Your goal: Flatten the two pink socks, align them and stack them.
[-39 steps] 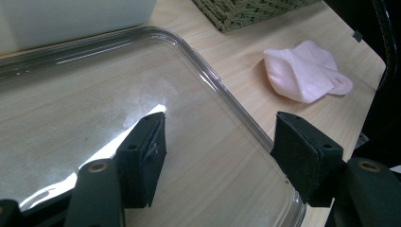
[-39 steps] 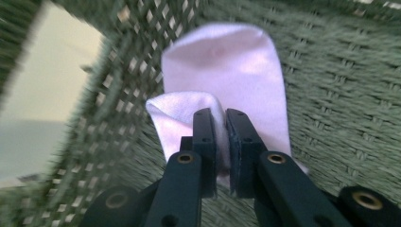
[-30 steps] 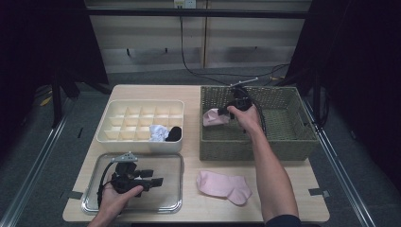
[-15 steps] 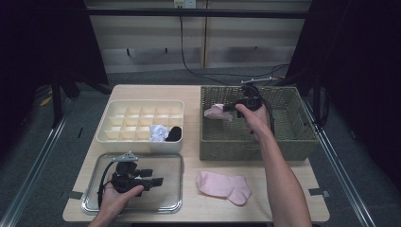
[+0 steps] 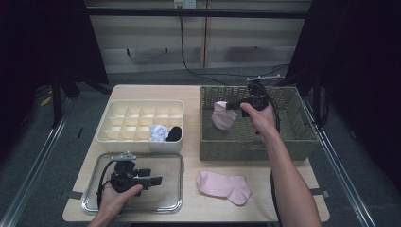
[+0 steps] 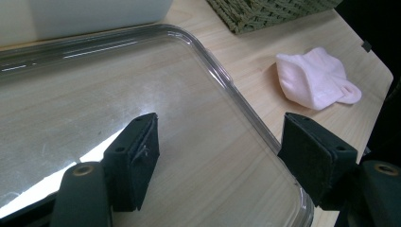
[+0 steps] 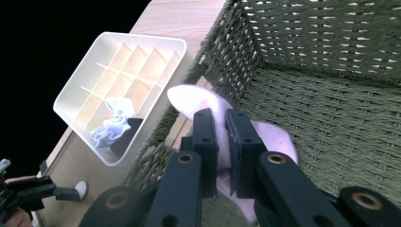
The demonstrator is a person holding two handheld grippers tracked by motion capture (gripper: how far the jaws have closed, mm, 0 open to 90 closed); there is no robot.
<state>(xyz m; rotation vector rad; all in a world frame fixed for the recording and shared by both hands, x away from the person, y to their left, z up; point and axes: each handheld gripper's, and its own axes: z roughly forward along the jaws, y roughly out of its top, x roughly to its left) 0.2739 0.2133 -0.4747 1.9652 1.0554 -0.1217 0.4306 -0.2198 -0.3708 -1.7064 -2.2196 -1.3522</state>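
Observation:
A pink sock hangs above the left part of the green wicker basket, and my right gripper is shut on it. The right gripper view has the black jaws pinching the sock near the basket's inner wall. A second pink sock lies flat on the table in front of the basket, and the left gripper view catches this sock beyond the tray rim. My left gripper hovers over the clear tray; its jaws have just been opening and nothing is between them.
A cream divided organizer stands behind the tray, with a white-blue sock and a black sock in its front compartments. Dark floor and metal rails surround the wooden table.
My right gripper has lifted the pink sock up out of the basket and carried it a little right. The left hand stays over the tray.

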